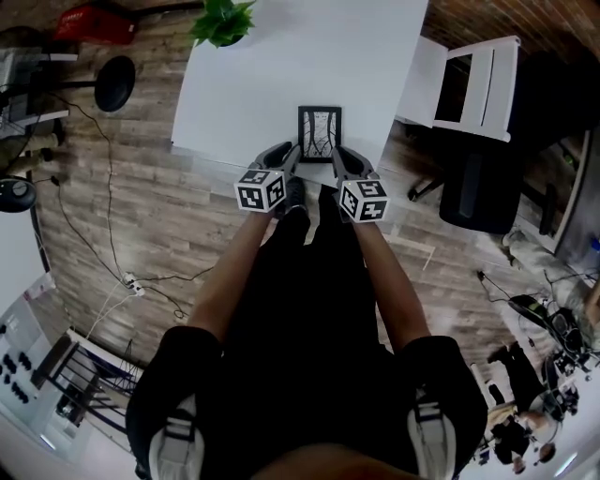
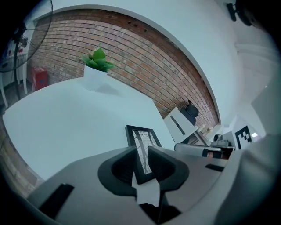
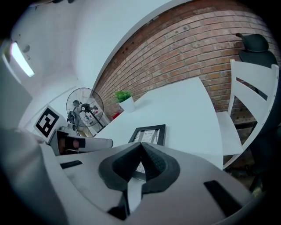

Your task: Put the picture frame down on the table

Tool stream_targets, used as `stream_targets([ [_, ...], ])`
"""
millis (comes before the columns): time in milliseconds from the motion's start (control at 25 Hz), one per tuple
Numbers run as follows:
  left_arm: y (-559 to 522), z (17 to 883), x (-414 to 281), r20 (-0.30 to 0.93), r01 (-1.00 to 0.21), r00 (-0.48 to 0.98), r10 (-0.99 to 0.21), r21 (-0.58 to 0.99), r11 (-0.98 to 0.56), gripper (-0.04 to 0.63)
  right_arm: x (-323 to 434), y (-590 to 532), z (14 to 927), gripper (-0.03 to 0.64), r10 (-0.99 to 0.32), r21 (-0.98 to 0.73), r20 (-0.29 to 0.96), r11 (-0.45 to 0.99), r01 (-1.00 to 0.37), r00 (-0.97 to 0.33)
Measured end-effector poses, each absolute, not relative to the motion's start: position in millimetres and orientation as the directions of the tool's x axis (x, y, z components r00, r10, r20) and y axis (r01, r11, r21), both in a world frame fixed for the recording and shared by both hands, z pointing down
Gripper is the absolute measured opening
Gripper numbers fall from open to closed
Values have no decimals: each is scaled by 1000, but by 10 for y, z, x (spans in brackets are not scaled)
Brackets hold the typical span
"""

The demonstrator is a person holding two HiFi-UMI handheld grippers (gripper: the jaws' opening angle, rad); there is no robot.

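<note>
The picture frame (image 1: 320, 134) sits at the near edge of the white counter (image 1: 253, 84), directly ahead of the person, its black border around a pale print with dark branching lines. It is held from both near corners. The left gripper (image 1: 292, 155) comes in at the frame's near left side. In the left gripper view its jaws are clamped on the picture frame (image 2: 139, 140), whose edge runs straight in between the two dark pads of the left gripper (image 2: 141, 154), the rest of it slanting away over the counter (image 2: 66, 118). The right gripper (image 1: 336, 155) is at the near right corner. In the right gripper view the jaws of the right gripper (image 3: 141, 151) are drawn in until their tips almost meet, and they seem to pinch the frame's near edge, though the pads cover the contact itself. The picture frame (image 3: 150, 133) shows just past them, low over the counter (image 3: 184, 110). At the far edge of the counter stands a potted plant (image 1: 223, 21) in a white pot. A white chair (image 1: 478, 80) stands beside the counter on the right, and a fan (image 3: 84, 107) stands on the wooden floor to the left.
</note>
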State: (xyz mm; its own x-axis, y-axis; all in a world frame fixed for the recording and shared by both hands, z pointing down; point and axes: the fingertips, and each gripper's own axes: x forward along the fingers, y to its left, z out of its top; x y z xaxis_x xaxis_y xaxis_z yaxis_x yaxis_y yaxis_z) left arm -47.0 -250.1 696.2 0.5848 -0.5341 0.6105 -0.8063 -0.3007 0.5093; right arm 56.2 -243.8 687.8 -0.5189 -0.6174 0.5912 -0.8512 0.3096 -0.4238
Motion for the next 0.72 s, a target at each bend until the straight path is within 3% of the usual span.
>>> stream_targets([
  [720,-1912,6385,-795,559,-781,623,-548,476,-404,40,783,-1647,6560,-3,-667,-367,602,258,-894,-439],
])
